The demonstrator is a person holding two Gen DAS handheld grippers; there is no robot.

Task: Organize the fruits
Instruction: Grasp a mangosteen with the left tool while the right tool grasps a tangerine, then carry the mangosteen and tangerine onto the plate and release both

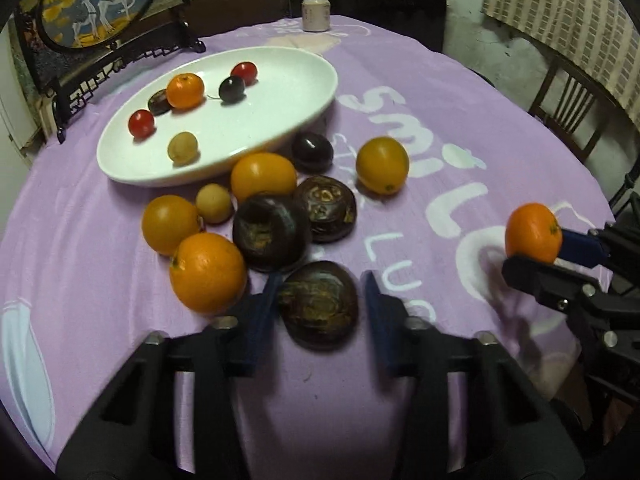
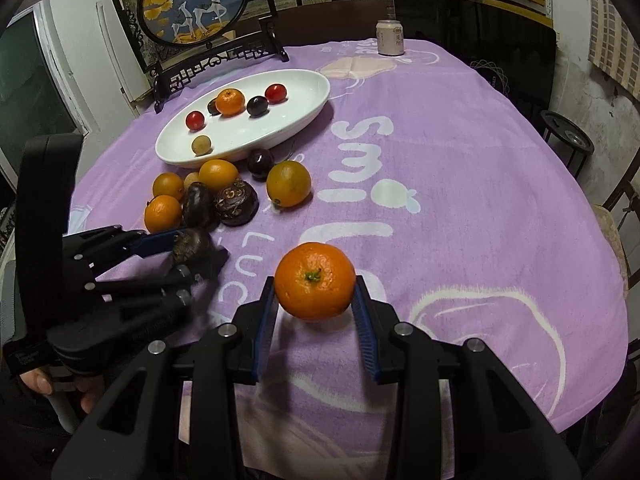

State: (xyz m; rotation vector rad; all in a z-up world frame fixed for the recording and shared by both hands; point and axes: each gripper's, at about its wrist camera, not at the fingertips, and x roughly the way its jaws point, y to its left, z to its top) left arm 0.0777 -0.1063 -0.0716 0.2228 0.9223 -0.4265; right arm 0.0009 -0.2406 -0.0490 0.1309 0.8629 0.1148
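My left gripper (image 1: 320, 292) is down on the purple cloth, shut on a flat dark brown fruit (image 1: 318, 306) at the near end of the loose pile; its blue pads hug both sides. The right wrist view shows that same fruit (image 2: 190, 244) in the left gripper (image 2: 196, 250). My right gripper (image 2: 316, 292) is shut on a tangerine (image 2: 315, 280), held just above the cloth to the right of the pile (image 1: 533, 232). The white oval plate (image 1: 280, 92) behind holds several small fruits. Oranges, yellow fruits and dark fruits (image 1: 272, 232) lie between plate and left gripper.
A drink can (image 1: 316, 14) stands at the table's far edge. A black framed deer screen (image 2: 196, 8) rises behind the plate. Wooden chairs (image 1: 568, 100) stand off the right side. A hand (image 2: 36, 380) grips the left tool's handle.
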